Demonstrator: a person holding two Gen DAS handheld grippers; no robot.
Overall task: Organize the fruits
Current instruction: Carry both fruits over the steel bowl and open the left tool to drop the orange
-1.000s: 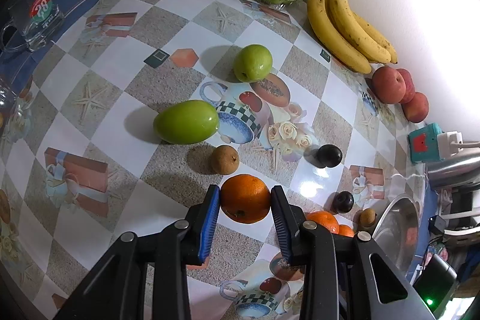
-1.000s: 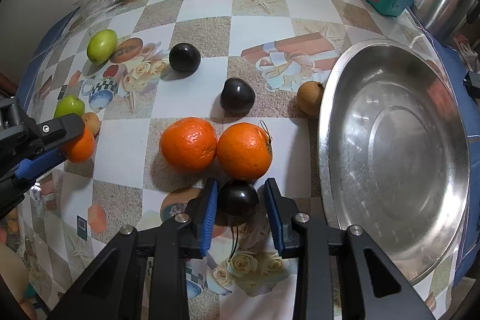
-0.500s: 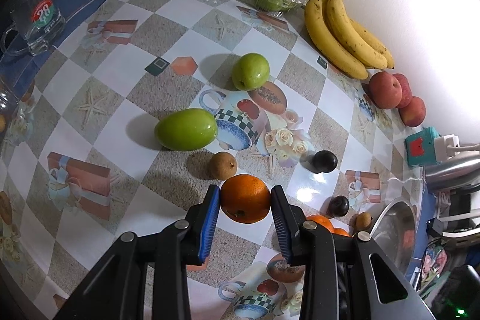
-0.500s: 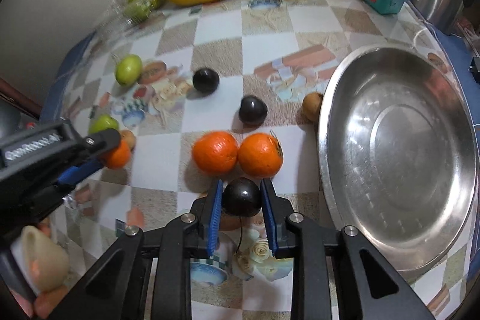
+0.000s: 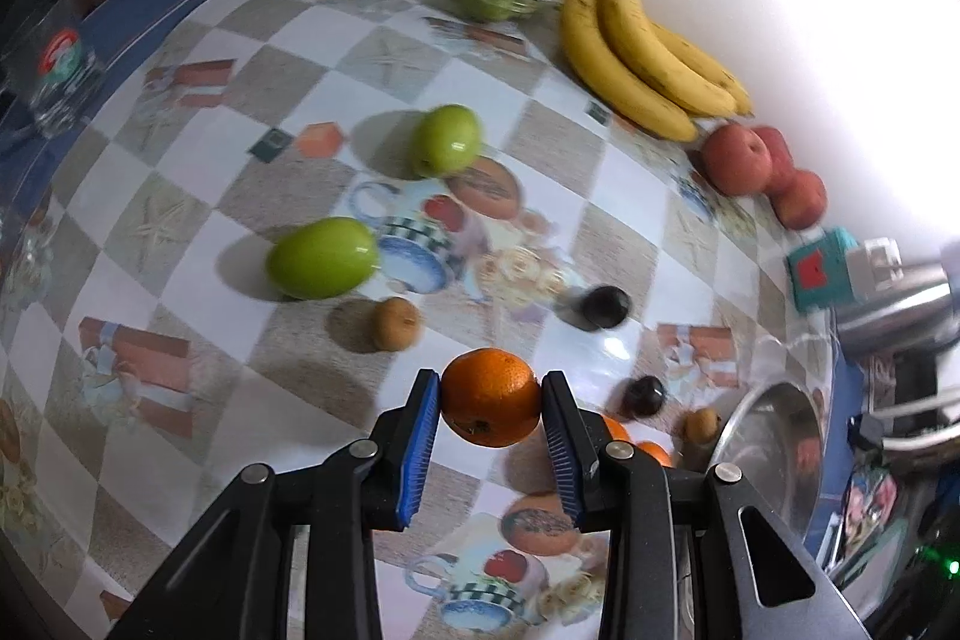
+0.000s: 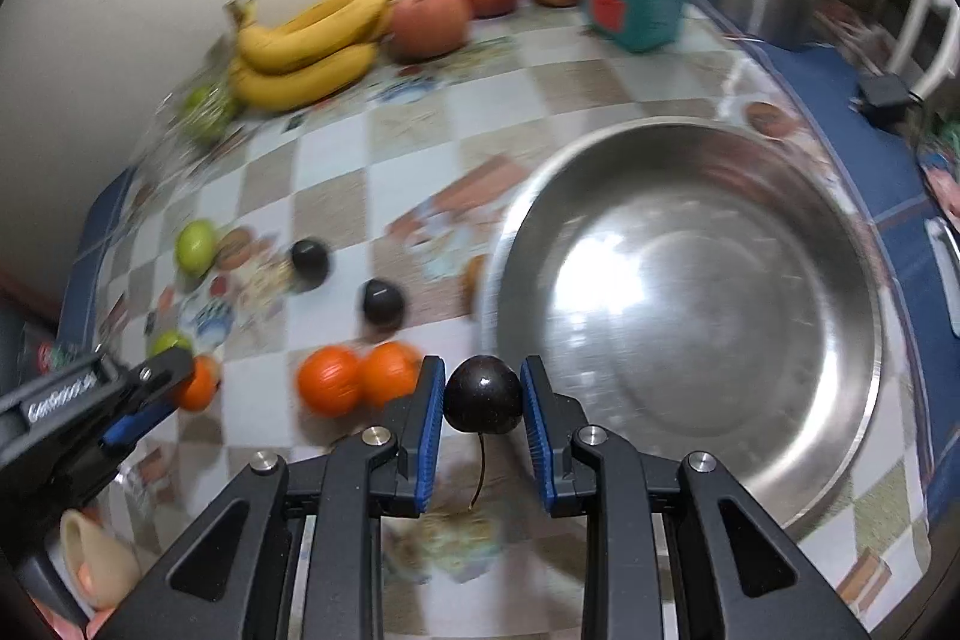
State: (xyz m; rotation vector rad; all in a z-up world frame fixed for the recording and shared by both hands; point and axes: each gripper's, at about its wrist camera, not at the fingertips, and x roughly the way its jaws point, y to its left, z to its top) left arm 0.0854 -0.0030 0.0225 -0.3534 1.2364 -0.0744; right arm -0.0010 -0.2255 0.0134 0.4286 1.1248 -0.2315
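Your left gripper [image 5: 491, 403] is clamped on an orange [image 5: 491, 396], blue pads pressing it at 9 and 3 o'clock, held off the table. In the right wrist view the same gripper [image 6: 153, 388] enters from 9 o'clock, angled up toward 2. Your right gripper [image 6: 483, 400] pinches a dark plum [image 6: 482, 394] between both pads, stem hanging toward 6 o'clock, fingers pointing to 12.

Left gripper [image 5: 491, 451]: black plastic linkage arms, silver round screw heads at joints, blue ribbed pads [image 5: 415, 451] lining inner finger faces. Right gripper [image 6: 483, 445]: same black frame, same silver screws, same blue ribbed pads [image 6: 429, 436]. White lettering on left gripper's side, seen from right wrist, blurred.
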